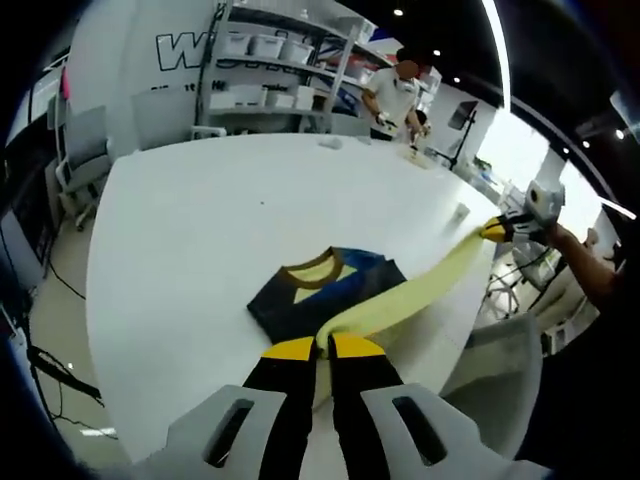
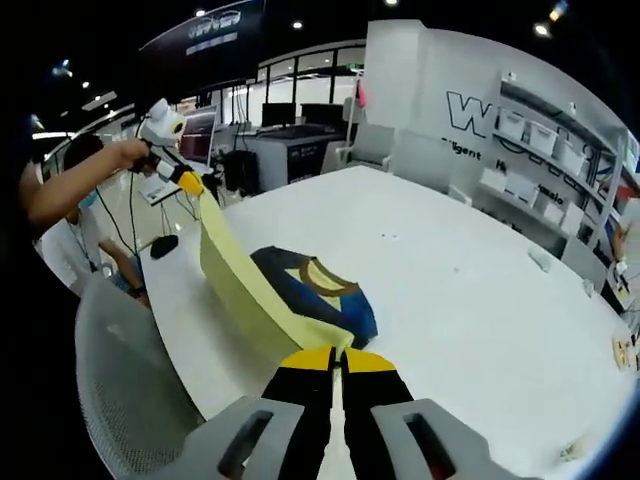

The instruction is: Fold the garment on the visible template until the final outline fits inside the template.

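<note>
both tools have their jaws pinched tight on the pale yellow edge of the shirt (image 1: 325,290), left tool (image 1: 316,347) and right tool (image 2: 336,358) stretching it taut above the white bench (image 1: 200,230), and the light, floppy cloth looks best gripped at corners.

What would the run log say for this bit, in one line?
left tool: shut on garment | right tool: shut on garment | garment: yellow edge stretched taut between tools, rest on white table | fold: not finished
</note>
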### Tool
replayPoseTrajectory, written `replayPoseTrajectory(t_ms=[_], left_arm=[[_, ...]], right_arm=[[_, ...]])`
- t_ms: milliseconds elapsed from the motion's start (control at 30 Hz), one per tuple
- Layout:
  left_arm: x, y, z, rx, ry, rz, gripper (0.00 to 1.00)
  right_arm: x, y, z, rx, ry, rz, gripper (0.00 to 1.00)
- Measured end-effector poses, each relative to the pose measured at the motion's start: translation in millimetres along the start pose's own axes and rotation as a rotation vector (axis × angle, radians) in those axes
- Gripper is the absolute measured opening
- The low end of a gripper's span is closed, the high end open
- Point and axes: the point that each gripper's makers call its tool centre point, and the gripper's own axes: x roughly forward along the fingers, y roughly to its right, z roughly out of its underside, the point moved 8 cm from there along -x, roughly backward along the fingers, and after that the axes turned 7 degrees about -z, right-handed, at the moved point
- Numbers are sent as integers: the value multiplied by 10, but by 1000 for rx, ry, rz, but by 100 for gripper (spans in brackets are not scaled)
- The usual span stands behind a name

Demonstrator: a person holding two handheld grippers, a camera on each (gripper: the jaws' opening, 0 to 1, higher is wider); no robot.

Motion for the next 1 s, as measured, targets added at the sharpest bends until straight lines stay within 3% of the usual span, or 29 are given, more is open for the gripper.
replayPoseTrajectory(t_ms=[333,700,1000], left_arm=[[143,-99,-296,23,19,5,6],[345,-215,-409,45,7,-37,6],[565,-317,-442,37,2,-85,6]], right_arm=[[76,217,-98,13,28,11,0],[316,428,-195,-61,12,25,0],[598,632,-166,-87,-9,55,0]])
